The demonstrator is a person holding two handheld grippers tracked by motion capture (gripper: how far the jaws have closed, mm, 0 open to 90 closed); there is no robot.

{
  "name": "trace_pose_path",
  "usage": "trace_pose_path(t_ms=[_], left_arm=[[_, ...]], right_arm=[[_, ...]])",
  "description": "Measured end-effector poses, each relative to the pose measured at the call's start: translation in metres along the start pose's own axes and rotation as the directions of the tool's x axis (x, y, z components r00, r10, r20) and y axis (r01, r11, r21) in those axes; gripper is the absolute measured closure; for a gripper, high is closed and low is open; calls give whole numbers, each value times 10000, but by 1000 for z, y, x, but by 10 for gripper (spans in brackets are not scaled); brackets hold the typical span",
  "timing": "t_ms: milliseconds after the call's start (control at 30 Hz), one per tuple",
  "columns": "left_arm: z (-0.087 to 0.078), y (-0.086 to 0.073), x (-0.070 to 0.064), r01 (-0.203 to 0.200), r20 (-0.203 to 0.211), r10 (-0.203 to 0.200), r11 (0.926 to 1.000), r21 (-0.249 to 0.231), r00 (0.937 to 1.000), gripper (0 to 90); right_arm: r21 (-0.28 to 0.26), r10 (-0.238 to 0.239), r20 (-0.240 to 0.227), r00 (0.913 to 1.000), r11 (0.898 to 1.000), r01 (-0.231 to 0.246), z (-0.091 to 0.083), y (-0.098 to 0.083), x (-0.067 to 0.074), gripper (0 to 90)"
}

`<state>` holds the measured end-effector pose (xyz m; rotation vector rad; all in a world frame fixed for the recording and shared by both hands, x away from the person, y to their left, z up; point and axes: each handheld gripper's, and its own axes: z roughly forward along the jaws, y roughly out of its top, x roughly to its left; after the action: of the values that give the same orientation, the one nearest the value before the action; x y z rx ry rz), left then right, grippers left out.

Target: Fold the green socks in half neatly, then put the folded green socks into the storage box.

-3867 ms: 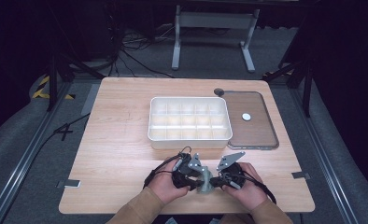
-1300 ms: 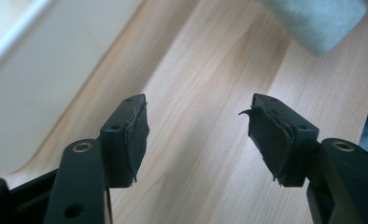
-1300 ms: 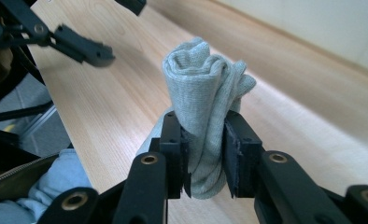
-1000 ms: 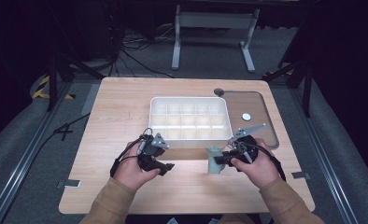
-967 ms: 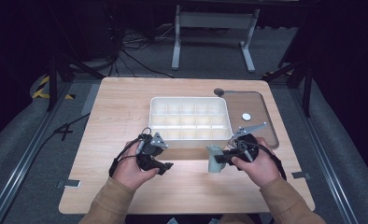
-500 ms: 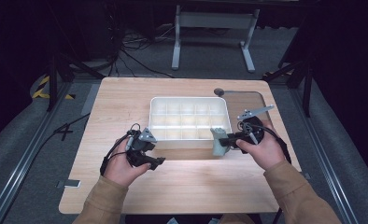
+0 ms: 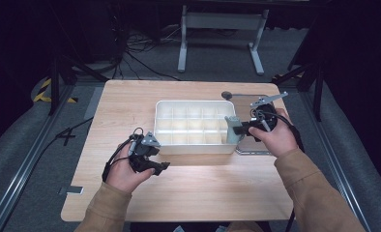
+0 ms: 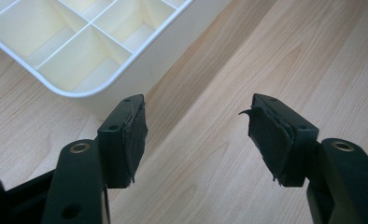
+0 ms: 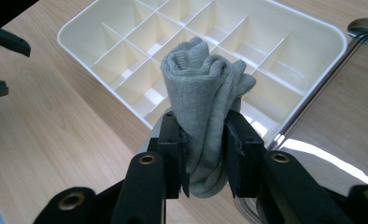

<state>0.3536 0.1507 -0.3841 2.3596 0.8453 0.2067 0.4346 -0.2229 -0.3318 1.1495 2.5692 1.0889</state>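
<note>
Since a second ago the right gripper (image 7: 238, 128) has carried the rolled grey cloth (image 7: 232, 129) away from the front of the surface (image 7: 130, 101) toward one o'clock, and it now sits over the right end of the white divided tray (image 7: 194, 126). The left gripper (image 7: 158, 166) has drifted only a little toward seven o'clock and now lies off the tray's near left corner.

In the right gripper view the right gripper (image 9: 204, 161) has both pads pressed into the cloth (image 9: 204, 112), which stands upright as a tight roll, its top well above the jaws and its lower end hanging just below them. Beyond it, at twelve o'clock, is the tray (image 9: 313, 32) with its grid of compartments; I cannot tell which compartment the roll is over. At three o'clock of the tray lies a metal-rimmed tray (image 9: 313, 158), just beside it.

In the left gripper view the left gripper (image 8: 196, 135) stands wide, nothing between its pads, only bare surface (image 8: 266, 56) under the gap. The rounded corner of the tray (image 8: 84, 91) lies at eleven o'clock of the jaws, just beside the left pad; whether they touch I cannot tell.
</note>
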Motion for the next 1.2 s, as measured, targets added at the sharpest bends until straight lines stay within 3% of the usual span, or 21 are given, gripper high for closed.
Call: trace_pose_path(t_ms=[300, 567, 700, 933, 1200], left_arm=[[2, 2, 0, 6, 147, -6, 10000, -2, 9999, 383], [1, 4, 0, -36, 149, 35, 10000, 14, 9999, 383], [-1, 2, 1, 3, 90, -3, 10000, -2, 10000, 383], [-5, -1, 1, 125, 39, -124, 9999, -60, 9999, 383], [-5, -4, 3, 185, -73, -185, 9998, -101, 9998, 382]], right_arm=[[246, -88, 290, 9995, 9997, 81, 3, 8, -8, 711], [438, -453, 474, 9978, 9981, 432, 8, 16, -12, 710], [853, -1049, 720, 9919, 9915, 986, 14, 22, -14, 710], [1217, -1322, 760, 9883, 9850, 1224, 27, 28, -15, 710], [1933, -2029, 887, 9752, 9639, 1830, 49, 29, -11, 711]])
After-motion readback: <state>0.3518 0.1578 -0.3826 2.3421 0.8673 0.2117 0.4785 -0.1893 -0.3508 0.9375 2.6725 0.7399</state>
